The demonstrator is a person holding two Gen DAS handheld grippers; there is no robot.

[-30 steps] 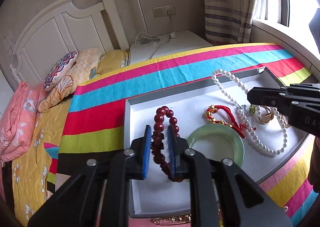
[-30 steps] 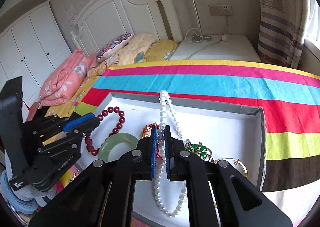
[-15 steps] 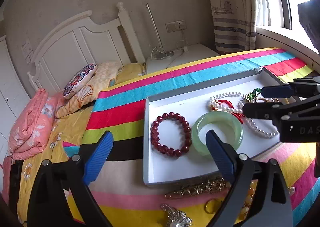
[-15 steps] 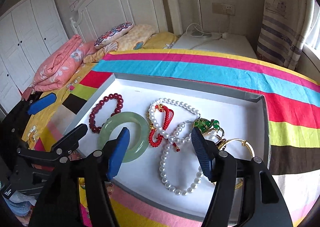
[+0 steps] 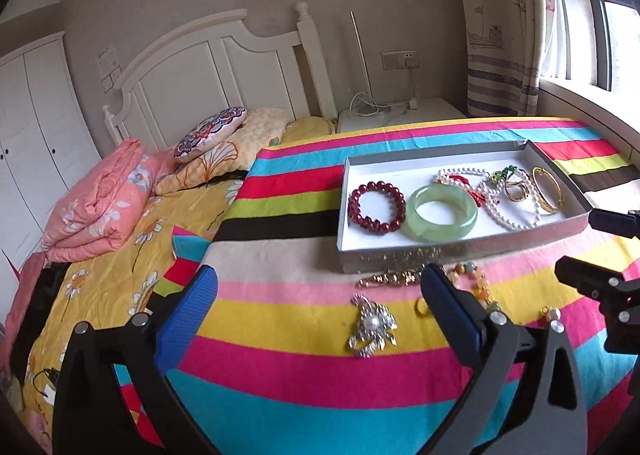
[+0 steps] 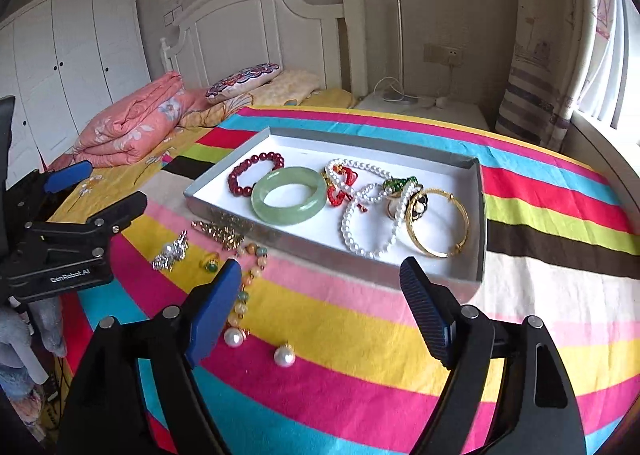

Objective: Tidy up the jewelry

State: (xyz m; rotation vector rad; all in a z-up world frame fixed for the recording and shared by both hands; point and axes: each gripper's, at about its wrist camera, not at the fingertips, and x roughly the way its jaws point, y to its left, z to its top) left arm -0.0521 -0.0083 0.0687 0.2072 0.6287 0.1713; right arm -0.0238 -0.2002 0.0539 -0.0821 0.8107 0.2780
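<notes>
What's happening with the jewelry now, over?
Left tool open, right tool open, both empty. Tray holds bracelets and pearls. Brooch, ring, two pearl earrings on blanket. Nothing blocking.

Bead strand [image 6: 251, 275] partly behind tool.

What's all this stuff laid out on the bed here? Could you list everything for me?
Tray: one, grey with white floor, on the striped blanket.
Bead bracelet: one, dark red, in the tray's left end.
Bangle: one, pale green, in the tray beside the beads.
Pearl necklace: one, white, mid tray.
Gold bangle: one, in the tray's right end.
Brooch: one, silver, on the blanket before the tray.
Loose pearls: two, white, on the blanket.
Folded quilt: one, pink, near the headboard.
Left gripper: fingers open, empty.
Right gripper: fingers open, empty.
</notes>
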